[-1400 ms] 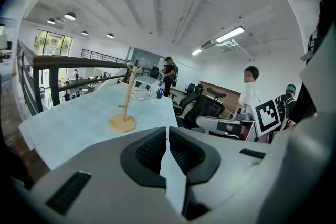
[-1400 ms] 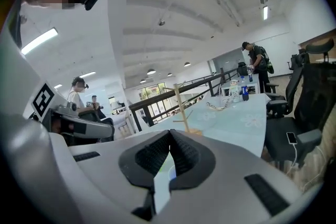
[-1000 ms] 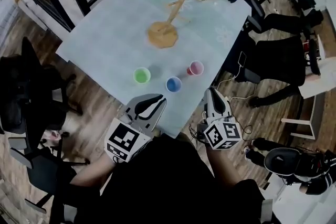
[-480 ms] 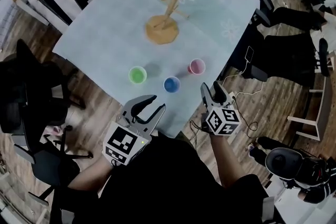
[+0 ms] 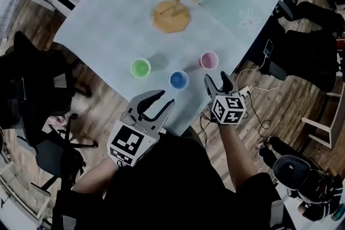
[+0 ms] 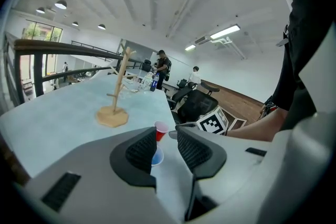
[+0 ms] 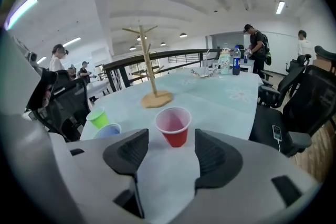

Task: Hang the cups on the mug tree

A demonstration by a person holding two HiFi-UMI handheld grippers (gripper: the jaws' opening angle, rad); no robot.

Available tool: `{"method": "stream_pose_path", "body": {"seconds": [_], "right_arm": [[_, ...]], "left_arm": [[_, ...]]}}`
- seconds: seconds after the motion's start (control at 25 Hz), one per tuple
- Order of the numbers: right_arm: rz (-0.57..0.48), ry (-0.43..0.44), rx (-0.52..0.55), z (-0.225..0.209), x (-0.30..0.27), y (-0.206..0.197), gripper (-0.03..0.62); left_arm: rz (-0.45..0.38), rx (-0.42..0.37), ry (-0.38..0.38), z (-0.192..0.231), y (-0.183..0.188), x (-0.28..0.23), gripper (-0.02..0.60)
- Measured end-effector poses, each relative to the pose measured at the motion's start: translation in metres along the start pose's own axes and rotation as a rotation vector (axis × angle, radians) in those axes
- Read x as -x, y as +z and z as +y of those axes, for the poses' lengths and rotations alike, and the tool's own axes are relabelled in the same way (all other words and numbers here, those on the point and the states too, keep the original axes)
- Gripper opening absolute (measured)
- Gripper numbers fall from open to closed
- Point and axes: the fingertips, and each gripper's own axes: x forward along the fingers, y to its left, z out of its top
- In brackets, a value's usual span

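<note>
Table [image 5: 102, 35] in pale blue cloth with mug tree [image 5: 171, 16], plank floor [image 5: 302, 99] around

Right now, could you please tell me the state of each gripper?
Left gripper: open, jaws just opening, nothing between them.
Right gripper: open, jaws just opening, nothing between them; red cup ahead, untouched.
</note>
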Motion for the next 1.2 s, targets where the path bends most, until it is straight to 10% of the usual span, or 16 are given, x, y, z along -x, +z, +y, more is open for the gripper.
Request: {"method": "stream_pose_path", "body": {"seconds": [1.2], "right_arm": [[0.078,-0.016,0.182,-0.015,-0.093,-0.032,0.291]], "left_arm": [[0.081,0.097,0.027,0.018,-0.029,-0.025,0.124]]}}
